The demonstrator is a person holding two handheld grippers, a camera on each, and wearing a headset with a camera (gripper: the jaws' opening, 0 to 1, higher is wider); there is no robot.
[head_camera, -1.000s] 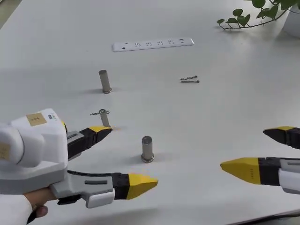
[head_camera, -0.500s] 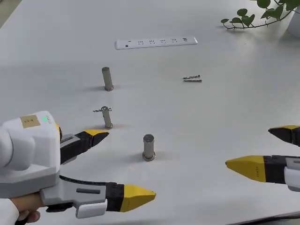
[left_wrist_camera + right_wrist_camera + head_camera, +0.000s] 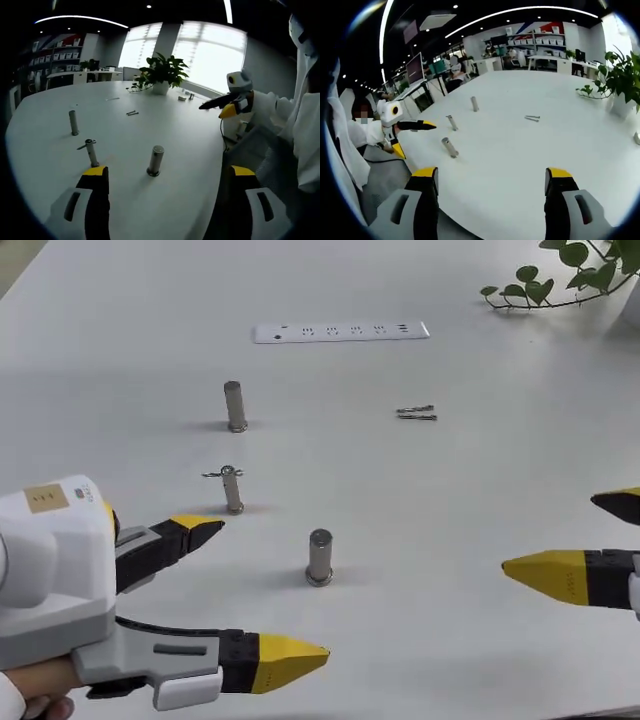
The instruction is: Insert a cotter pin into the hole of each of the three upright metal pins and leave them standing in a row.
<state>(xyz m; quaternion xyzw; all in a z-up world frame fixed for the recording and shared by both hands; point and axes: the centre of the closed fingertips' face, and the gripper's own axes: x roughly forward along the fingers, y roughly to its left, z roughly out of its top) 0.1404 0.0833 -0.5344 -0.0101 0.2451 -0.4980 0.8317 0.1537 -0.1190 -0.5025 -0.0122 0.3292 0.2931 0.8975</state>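
**Left gripper** [image 3: 268, 590]: white body with black jaws and yellow tips, held by a hand [image 3: 40, 682] at the near left of the head view. It lies low and level over the table, pointing toward the pins. The jaws are wide apart and hold nothing.

**Right gripper** [image 3: 550, 535]: enters from the right edge at about the same height. Its jaws are spread and hold nothing.

**White table** [image 3: 470, 470]:
- Three upright grey metal pins stand in a loose diagonal:
  - far pin [image 3: 234, 405], bare;
  - middle pin [image 3: 231, 490], with a thin wire cotter pin [image 3: 218, 474] through its head, sticking out on both sides;
  - near pin [image 3: 319, 558], bare.
- Two loose cotter pins [image 3: 417, 413] lie side by side, well right of the far pin.
- A white power strip [image 3: 342, 332] lies beyond the pins.
- A green trailing plant [image 3: 560, 275] sits at the far right corner.

**Room to move:** bare tabletop lies between the grippers, around the near pin and up to the loose cotter pins. The near table edge runs just below the right gripper.

**Change over the last second:** the left gripper's upper tip was at the foot of the middle pin and now sits slightly back from it. The right gripper has drifted a little farther right of the near pin. The pins and loose cotter pins keep their arrangement.
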